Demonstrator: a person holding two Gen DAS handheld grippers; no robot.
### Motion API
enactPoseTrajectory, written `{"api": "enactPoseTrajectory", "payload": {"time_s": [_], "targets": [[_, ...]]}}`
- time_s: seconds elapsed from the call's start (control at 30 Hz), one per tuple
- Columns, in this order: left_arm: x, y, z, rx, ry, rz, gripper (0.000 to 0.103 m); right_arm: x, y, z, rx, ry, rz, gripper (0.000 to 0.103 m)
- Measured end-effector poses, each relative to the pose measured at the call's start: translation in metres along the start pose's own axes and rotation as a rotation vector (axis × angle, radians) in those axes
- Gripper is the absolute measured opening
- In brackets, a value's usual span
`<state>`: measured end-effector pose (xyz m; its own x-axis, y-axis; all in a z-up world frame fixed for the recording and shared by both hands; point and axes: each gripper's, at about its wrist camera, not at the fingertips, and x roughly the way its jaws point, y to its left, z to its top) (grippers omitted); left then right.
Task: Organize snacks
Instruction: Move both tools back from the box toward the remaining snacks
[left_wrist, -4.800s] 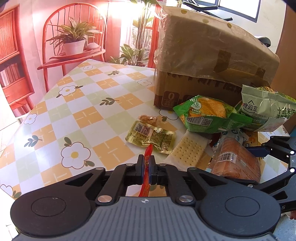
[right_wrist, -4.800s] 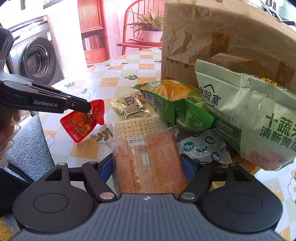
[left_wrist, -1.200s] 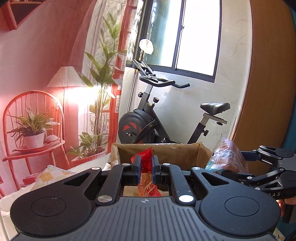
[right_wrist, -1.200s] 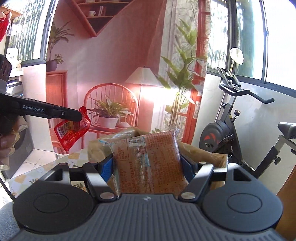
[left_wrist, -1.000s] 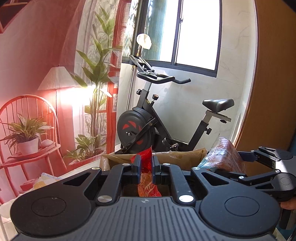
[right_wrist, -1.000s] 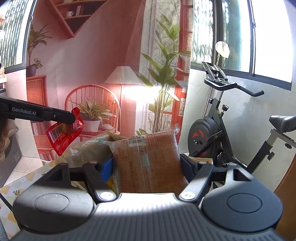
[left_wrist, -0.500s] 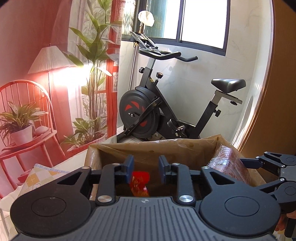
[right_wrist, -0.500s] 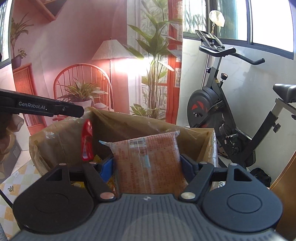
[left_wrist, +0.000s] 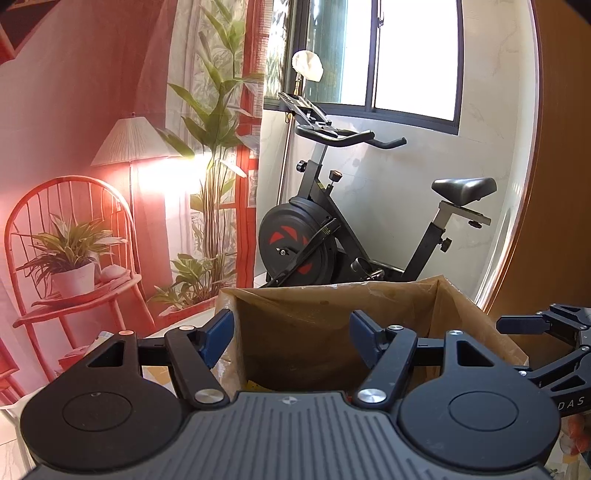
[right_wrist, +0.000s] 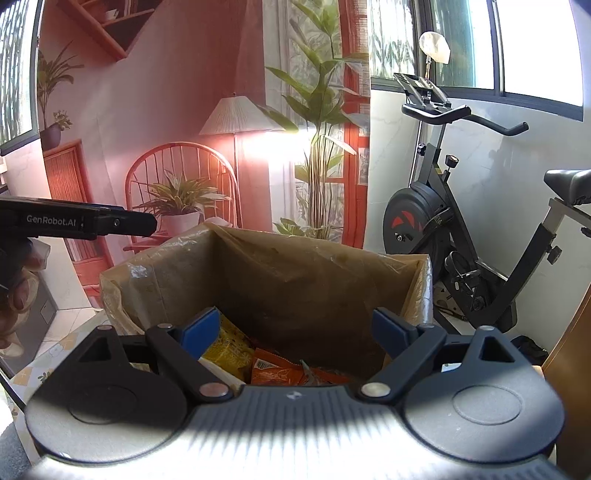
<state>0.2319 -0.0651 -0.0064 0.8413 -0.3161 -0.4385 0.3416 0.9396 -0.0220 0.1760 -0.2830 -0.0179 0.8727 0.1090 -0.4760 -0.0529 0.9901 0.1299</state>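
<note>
Both packets gone from their jaws, the left gripper (left_wrist: 290, 338) and right gripper (right_wrist: 295, 330) hang empty and opening over the lined box (right_wrist: 295, 280) at centre frame, snacks (right_wrist: 273, 365) inside.

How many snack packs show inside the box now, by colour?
Right wrist view, inside the cardboard box:
Yellow pack: 1
Orange pack: 1
Total: 2 visible; anything deeper is hidden behind the right claw, whose jaws are opening with nothing between them.
</note>
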Motion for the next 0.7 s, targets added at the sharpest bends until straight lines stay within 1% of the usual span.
{"api": "enactPoseTrajectory", "payload": {"time_s": [0.1, 0.37, 0.53, 0.7], "targets": [[-0.017, 0.006, -0.007, -0.001, -0.015, 0.009, 0.071, -0.011, 0.01, -0.004, -0.008, -0.019, 0.021, 0.091], [-0.054, 0.029, -0.028, -0.03, -0.015, 0.063, 0.07, -0.035, 0.031, -0.017, -0.01, -0.059, 0.072, 0.091], [-0.071, 0.037, -0.038, -0.047, -0.024, 0.087, 0.071, -0.044, 0.039, -0.029, -0.009, -0.059, 0.09, 0.091], [-0.08, 0.043, -0.054, -0.07, -0.014, 0.107, 0.071, -0.05, 0.043, -0.043, -0.001, -0.047, 0.091, 0.091]]}}
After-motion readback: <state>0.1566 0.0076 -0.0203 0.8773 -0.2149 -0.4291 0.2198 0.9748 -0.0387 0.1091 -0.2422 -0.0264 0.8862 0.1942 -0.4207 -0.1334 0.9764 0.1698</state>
